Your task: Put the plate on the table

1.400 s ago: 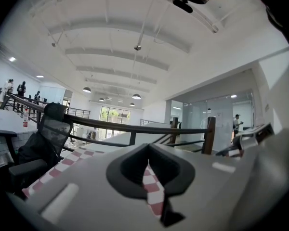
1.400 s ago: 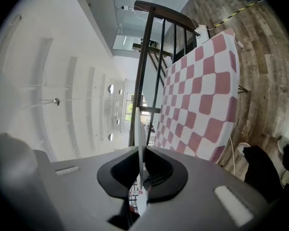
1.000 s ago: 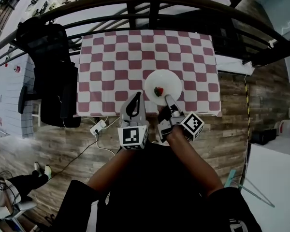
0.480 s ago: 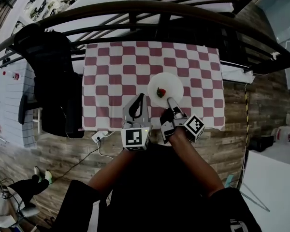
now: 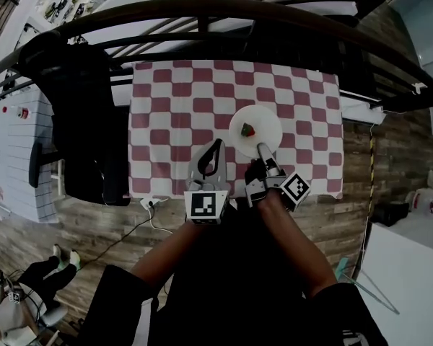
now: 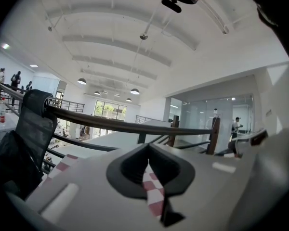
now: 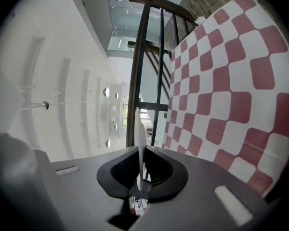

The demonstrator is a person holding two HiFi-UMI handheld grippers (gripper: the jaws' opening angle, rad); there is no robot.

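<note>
A white plate (image 5: 258, 125) with a small red strawberry (image 5: 247, 130) on it is over the right half of the red-and-white checked table (image 5: 173, 99). My right gripper (image 5: 262, 150) is shut on the plate's near rim. In the right gripper view the plate (image 7: 139, 138) shows edge-on as a thin white line between the jaws of the right gripper (image 7: 140, 177), with the checked cloth (image 7: 221, 81) beside it. I cannot tell whether the plate touches the cloth. My left gripper (image 5: 216, 146) hovers over the table's near edge, left of the plate, shut and holding nothing. Its view shows the left gripper (image 6: 149, 153) closed, with cloth (image 6: 153, 196) beyond.
A dark curved railing (image 5: 202, 9) runs behind the table. A black chair draped with a dark jacket (image 5: 72, 114) stands at the table's left. A power strip with a cable (image 5: 150, 204) lies on the wooden floor below the near left corner.
Both grippers and the plate have moved away from me, farther in over the table from its near edge. The right gripper's hold on the rim is unchanged.
</note>
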